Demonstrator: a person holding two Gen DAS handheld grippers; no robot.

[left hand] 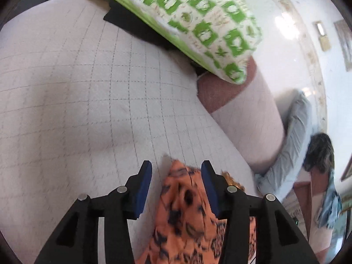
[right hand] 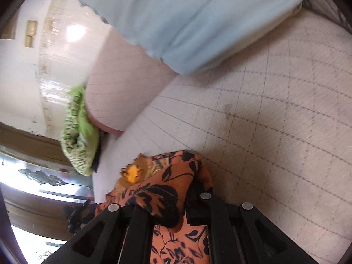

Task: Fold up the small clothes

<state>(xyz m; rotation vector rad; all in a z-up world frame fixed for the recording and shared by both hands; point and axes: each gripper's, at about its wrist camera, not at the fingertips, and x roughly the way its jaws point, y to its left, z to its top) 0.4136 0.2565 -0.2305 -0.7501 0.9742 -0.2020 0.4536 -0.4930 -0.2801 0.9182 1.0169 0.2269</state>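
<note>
- The orange garment (left hand: 184,215) with the dark floral print lies bunched on the quilted bed cover (left hand: 88,101), right under both of your tools and close to the cover's edge.
- In the right wrist view the same orange garment (right hand: 167,189) is heaped into a rumpled mound, and a yellow-orange patch shows at its upper left fold.
- Your left tongs (left hand: 176,171) are spread wide, blue pads facing each other with a clear gap; the cloth runs up between them, lying against the right-hand pad but not pinched.
- Your right tongs (right hand: 169,209) are drawn close together with a fold of the orange cloth bunched between the black fingers, so they are clenched on the garment; the fingertips themselves are buried under fabric.
- The bed cover (right hand: 275,121) is pale pinkish-grey with a stitched grid, and it drapes down over the side of the bed.
- A green-and-white patterned pillow (left hand: 198,19) rests at the far end of the bed, with a dark cloth (left hand: 132,24) tucked under it.
- The same pillow (right hand: 77,136) appears at the bed's edge in the right wrist view.
- A pale blue cloth (right hand: 187,22) lies across the cover beyond the garment, apart from it.
- In the left wrist view the pale blue cloth (left hand: 292,145) hangs down the side of the bed, beside glossy white floor tiles (left hand: 286,50).
</note>
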